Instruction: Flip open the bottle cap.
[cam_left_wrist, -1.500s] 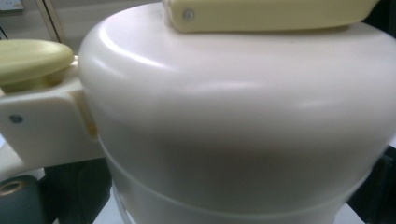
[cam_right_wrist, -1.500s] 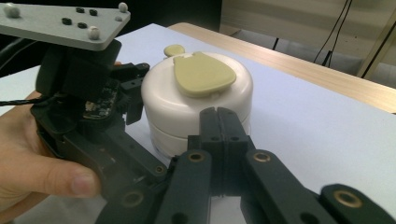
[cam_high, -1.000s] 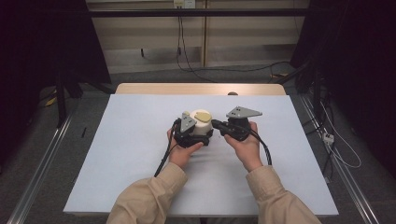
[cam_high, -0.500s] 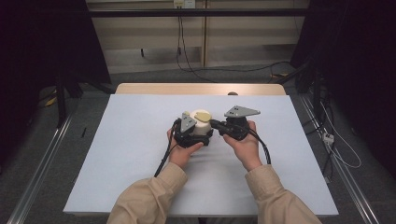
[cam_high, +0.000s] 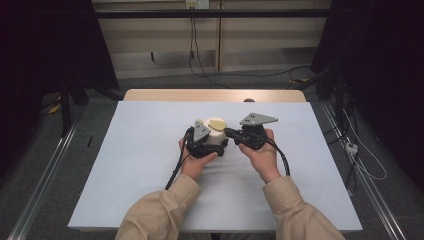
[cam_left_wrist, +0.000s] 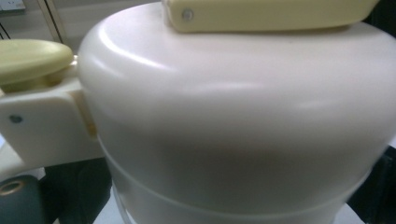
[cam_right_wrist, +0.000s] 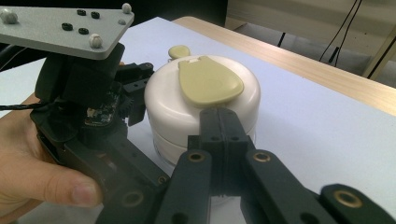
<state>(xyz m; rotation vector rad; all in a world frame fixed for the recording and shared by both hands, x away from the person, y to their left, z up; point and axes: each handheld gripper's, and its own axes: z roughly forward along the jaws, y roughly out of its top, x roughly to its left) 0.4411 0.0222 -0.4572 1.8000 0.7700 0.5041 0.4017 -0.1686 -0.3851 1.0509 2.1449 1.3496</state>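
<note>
Right claw at the pot lid

Pot (cam_high: 216, 135) sits mid-counter (cam_high: 125, 165); left claw (cam_high: 204, 144) grasps it from 9 o'clock. Right claw (cam_right_wrist: 219, 122), clenched and empty, touches the lid tab (cam_right_wrist: 208, 80) from 3 o'clock.

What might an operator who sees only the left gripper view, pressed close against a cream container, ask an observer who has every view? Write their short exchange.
Operator: Where is the right gripper?
Observer: The right gripper has its tips at the side of the cream container, just below the yellow flap on top.
Operator: Is it open or shut?
Observer: Shut, with the jaws pressed together and nothing between them.
</note>
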